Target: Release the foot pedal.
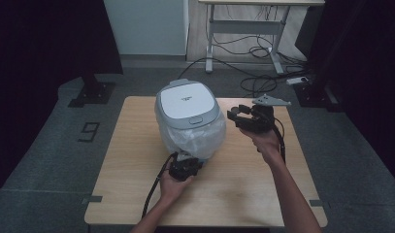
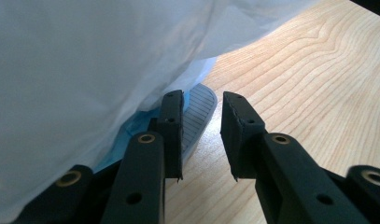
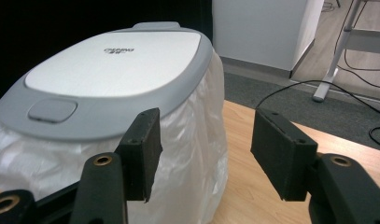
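A bin with a white and grey lid (image 1: 187,102) stands on the wooden table (image 1: 243,189), and a white plastic bag (image 1: 197,138) hangs out from under the lid all round. My left gripper (image 1: 188,159) lies low against the bin's near side. Its jaws (image 2: 204,100) stand a little apart with nothing between them, the left one beside the bag (image 2: 85,84), and a pale ribbed pedal-like part (image 2: 197,114) shows under the bag. My right gripper (image 1: 236,115) hovers to the right of the bin. It is open and empty (image 3: 206,123) and faces the lid (image 3: 113,65) and bag (image 3: 197,144).
Behind the table is grey floor with a white desk frame (image 1: 243,26), loose cables (image 1: 255,80) and a power strip (image 1: 298,80). A black stand base (image 1: 90,92) sits at the far left. Bare tabletop lies to the left and in front of the bin.
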